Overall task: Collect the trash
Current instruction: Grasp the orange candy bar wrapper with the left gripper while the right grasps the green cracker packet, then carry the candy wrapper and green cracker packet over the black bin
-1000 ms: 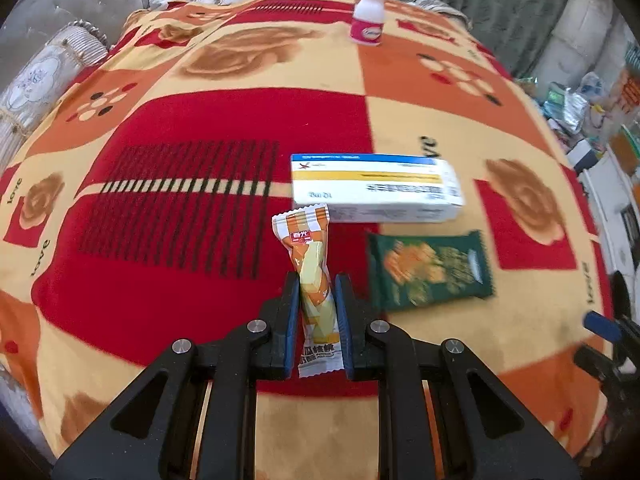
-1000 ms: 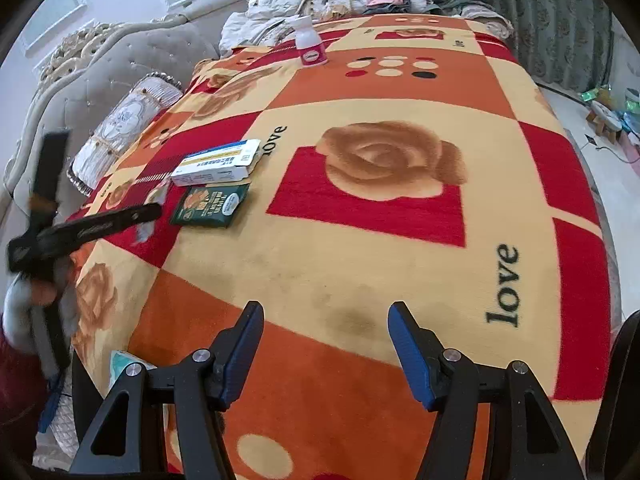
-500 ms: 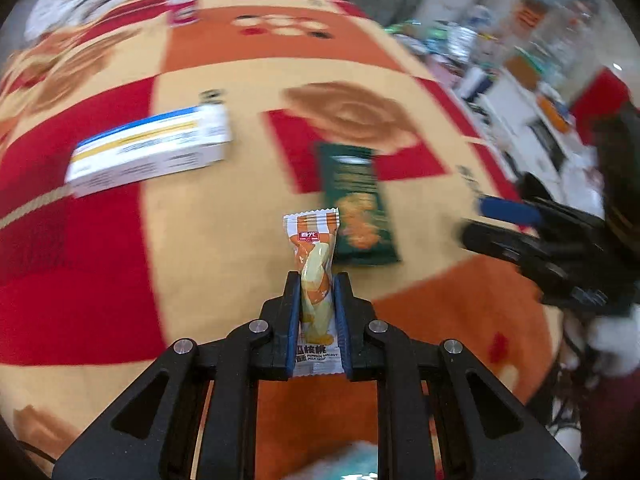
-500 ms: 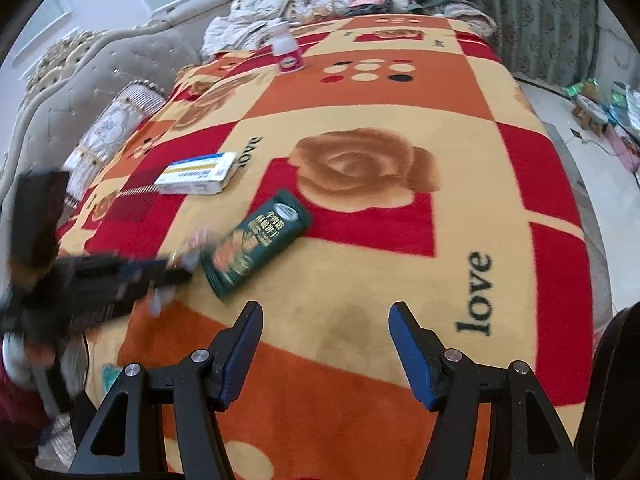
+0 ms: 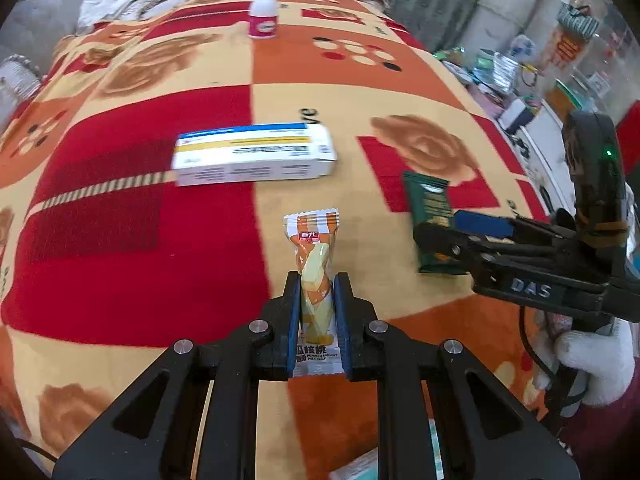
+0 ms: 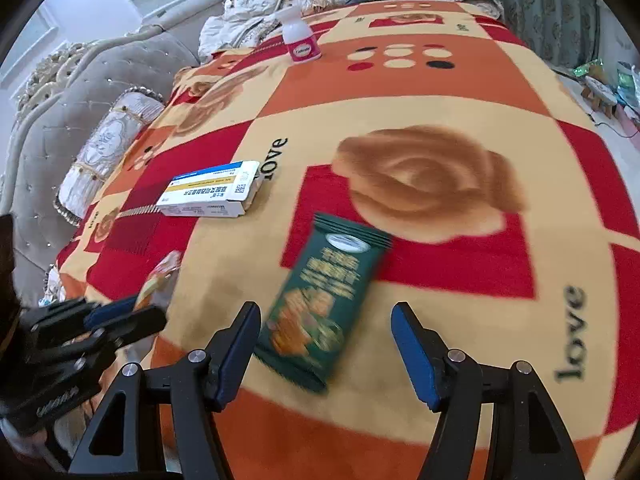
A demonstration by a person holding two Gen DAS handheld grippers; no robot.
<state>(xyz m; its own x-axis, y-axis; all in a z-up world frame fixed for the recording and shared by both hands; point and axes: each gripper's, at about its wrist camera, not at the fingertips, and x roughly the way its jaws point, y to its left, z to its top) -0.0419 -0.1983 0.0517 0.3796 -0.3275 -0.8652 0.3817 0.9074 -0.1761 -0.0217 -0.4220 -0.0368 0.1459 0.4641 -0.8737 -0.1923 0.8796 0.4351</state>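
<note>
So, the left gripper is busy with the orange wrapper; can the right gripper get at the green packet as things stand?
Probably yes: the right gripper is open, the green packet's near end lies between its fingers, and nothing covers it.

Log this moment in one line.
left tool: shut on orange snack wrapper | right tool: open, straddling green snack packet

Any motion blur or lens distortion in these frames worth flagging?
Left wrist view: strong fisheye bulge, white box slightly smeared, orange snack packet sharp. Right wrist view: green packet and left gripper blurred, white box sharper.
</note>
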